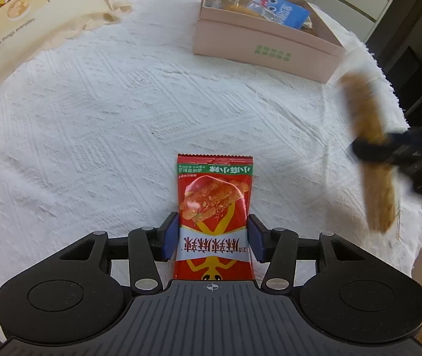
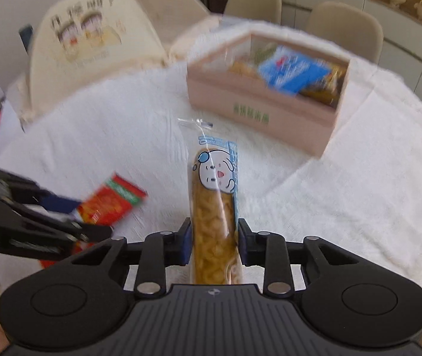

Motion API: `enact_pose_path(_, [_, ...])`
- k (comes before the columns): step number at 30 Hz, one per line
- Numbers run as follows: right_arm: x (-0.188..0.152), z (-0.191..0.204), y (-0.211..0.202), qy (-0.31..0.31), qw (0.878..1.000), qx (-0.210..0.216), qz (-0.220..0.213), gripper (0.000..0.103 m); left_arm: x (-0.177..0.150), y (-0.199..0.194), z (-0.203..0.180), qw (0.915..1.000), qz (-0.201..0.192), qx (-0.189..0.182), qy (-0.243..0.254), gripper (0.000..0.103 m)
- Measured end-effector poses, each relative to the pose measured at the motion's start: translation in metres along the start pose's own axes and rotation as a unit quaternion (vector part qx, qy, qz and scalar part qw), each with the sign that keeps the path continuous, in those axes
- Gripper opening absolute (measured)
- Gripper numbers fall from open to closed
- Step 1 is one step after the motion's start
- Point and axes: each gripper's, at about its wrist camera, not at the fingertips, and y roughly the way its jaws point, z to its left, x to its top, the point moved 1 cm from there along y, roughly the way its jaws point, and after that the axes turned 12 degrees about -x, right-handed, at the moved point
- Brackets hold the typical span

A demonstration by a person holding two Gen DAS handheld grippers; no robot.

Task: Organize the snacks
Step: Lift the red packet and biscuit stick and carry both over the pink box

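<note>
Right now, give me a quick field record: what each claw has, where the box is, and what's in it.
left claw: closed on red snack packet, which lies on the white tablecloth
right claw: shut on long clear-wrapped pastry stick
pink box: open, far side of table
box contents: blue packet and other snacks

Each black gripper has blue pads, silver rivets, ribbed housing.
</note>
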Motion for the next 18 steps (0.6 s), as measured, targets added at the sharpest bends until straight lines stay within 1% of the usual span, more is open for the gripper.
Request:
enact_pose_path(1, [0.004,-0.007,-0.011,0.01,1.0,0.002,-0.013,0.029,0.001,-0.003,-0.001,0.9999,-0.005,-0.009,-0.004,0.051])
enact_pose_path(2, [0.009,-0.015,-0.023,0.021,0.999,0.003,-0.027,0.029,0.003,-0.009,-0.003,0.9994,-0.017,-0.028,-0.005,0.051])
enact_pose_path(3, [0.014,-0.023,-0.034,0.032,0.999,0.003,-0.041,0.029,0.009,-0.02,-0.007,0.998,-0.042,-0.047,0.0,0.051])
enact_pose_path(5, [0.022,-0.038,-0.055,0.051,0.996,-0.002,-0.069,0.029,0.034,-0.048,-0.017,0.9932,-0.1,-0.057,0.019,0.051])
enact_pose_path(6, [0.027,-0.045,-0.064,0.061,0.995,-0.007,-0.083,0.029,0.05,-0.062,-0.022,0.9893,-0.129,-0.064,0.026,0.051])
enact_pose_path(8, [0.035,-0.056,-0.079,0.076,0.991,-0.017,-0.105,0.029,0.091,-0.091,-0.03,0.9784,-0.185,-0.087,0.031,0.051])
enact_pose_path(10, [0.042,-0.065,-0.087,0.084,0.989,-0.025,-0.121,0.029,0.132,-0.108,-0.04,0.9691,-0.22,-0.105,0.036,0.051])
enact_pose_path(13, [0.047,-0.072,-0.09,0.088,0.987,-0.043,-0.13,0.029,0.185,-0.114,-0.052,0.9568,-0.265,-0.117,0.03,0.052])
enact_pose_path(14, [0.047,-0.074,-0.089,0.09,0.987,-0.048,-0.128,0.029,0.202,-0.109,-0.053,0.9539,-0.273,-0.124,0.016,0.054])
enact_pose_path(15, [0.047,-0.075,-0.086,0.092,0.987,-0.051,-0.124,0.029,0.216,-0.101,-0.051,0.9531,-0.27,-0.136,-0.004,0.055])
enact_pose_path(16, [0.046,-0.076,-0.083,0.094,0.987,-0.054,-0.119,0.029,0.231,-0.084,-0.047,0.9547,-0.253,-0.153,-0.033,0.056])
enact_pose_path(17, [0.046,-0.076,-0.08,0.095,0.987,-0.057,-0.114,0.029,0.242,-0.064,-0.04,0.9577,-0.227,-0.166,-0.063,0.056])
enact_pose_path(18, [0.046,-0.077,-0.077,0.096,0.987,-0.062,-0.109,0.029,0.249,-0.043,-0.033,0.9601,-0.202,-0.172,-0.088,0.055])
